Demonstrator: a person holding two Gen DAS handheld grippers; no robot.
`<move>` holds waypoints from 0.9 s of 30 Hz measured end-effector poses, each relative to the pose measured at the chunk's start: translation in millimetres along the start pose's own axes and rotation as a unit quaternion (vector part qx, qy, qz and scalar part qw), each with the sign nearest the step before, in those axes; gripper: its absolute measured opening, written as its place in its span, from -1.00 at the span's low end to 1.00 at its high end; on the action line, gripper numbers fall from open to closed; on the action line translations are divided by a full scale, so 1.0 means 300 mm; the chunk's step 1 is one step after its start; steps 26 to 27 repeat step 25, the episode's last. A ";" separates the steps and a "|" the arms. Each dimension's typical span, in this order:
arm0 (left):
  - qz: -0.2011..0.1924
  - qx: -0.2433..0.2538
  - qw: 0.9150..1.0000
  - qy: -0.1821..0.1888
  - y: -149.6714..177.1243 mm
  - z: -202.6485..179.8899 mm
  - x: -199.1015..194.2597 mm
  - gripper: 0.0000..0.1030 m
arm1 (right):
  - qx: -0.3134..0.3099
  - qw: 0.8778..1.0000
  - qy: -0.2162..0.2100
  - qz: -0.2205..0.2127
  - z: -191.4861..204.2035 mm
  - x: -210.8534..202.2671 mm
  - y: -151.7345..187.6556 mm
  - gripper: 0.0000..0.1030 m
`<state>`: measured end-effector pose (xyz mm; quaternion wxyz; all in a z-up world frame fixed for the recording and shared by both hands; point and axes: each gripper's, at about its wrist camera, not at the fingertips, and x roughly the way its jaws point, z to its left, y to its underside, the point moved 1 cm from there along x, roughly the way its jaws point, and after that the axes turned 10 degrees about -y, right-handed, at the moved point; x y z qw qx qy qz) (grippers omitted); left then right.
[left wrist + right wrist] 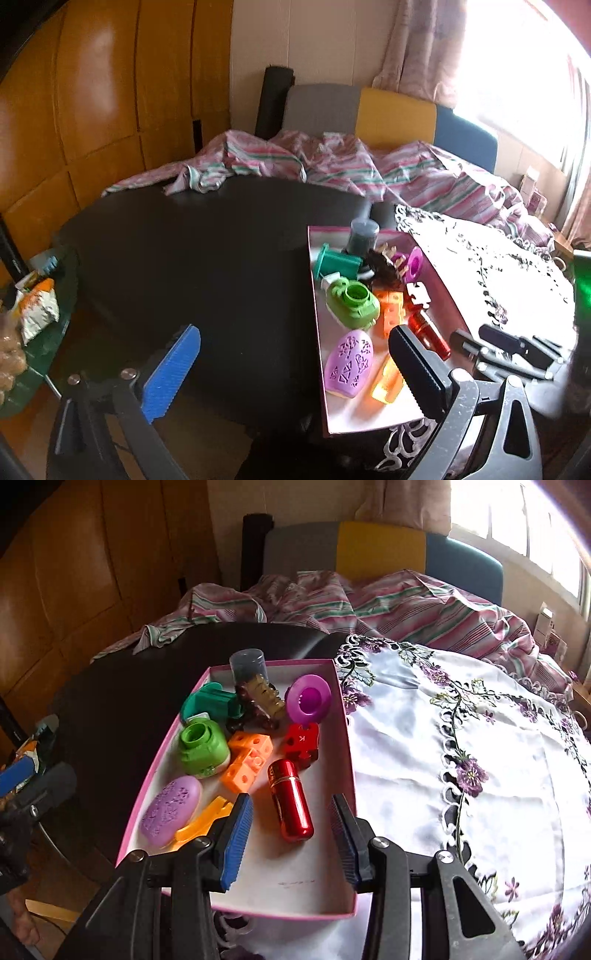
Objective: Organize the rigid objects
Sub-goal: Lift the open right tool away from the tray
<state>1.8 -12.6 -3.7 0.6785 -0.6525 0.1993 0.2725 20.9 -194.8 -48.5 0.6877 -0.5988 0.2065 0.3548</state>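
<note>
A pink-rimmed box [347, 760] [316, 314] holds several small toys: a red metal cylinder [290, 799] [428, 332], orange cube blocks [247, 762], a green round piece [201, 747] [352, 302], a lilac oval [170, 812] [351, 363], a red puzzle block [301, 742] and a purple disc [308, 699]. My right gripper [291, 845] is open, just above the box's near end, with the red cylinder lying between and just beyond its fingertips. My left gripper [295, 373] is open and empty over the dark table, left of the box.
The box sits where a dark round table [184, 251] meets a white embroidered cloth [461, 757]. A striped bedsheet [369, 602] lies behind. A low glass side table with snack bags [33, 314] stands at the left. Wooden wardrobe doors [92, 92] are behind.
</note>
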 end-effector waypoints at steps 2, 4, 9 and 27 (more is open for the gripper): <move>-0.004 0.000 1.000 -0.005 -0.002 -0.007 -0.016 0.99 | 0.000 1.000 -0.001 0.001 0.008 -0.002 0.008 -0.16; -0.008 -0.001 1.000 -0.008 -0.002 -0.009 -0.029 0.99 | -0.001 1.000 -0.002 0.003 0.015 -0.001 0.016 -0.16; -0.020 0.001 0.999 -0.027 -0.002 -0.017 -0.054 0.99 | 0.001 1.000 -0.002 0.001 0.025 -0.010 0.030 -0.16; -0.011 -0.018 0.999 -0.027 0.010 0.008 -0.049 0.98 | -0.004 1.000 0.002 -0.015 0.038 -0.032 0.018 -0.16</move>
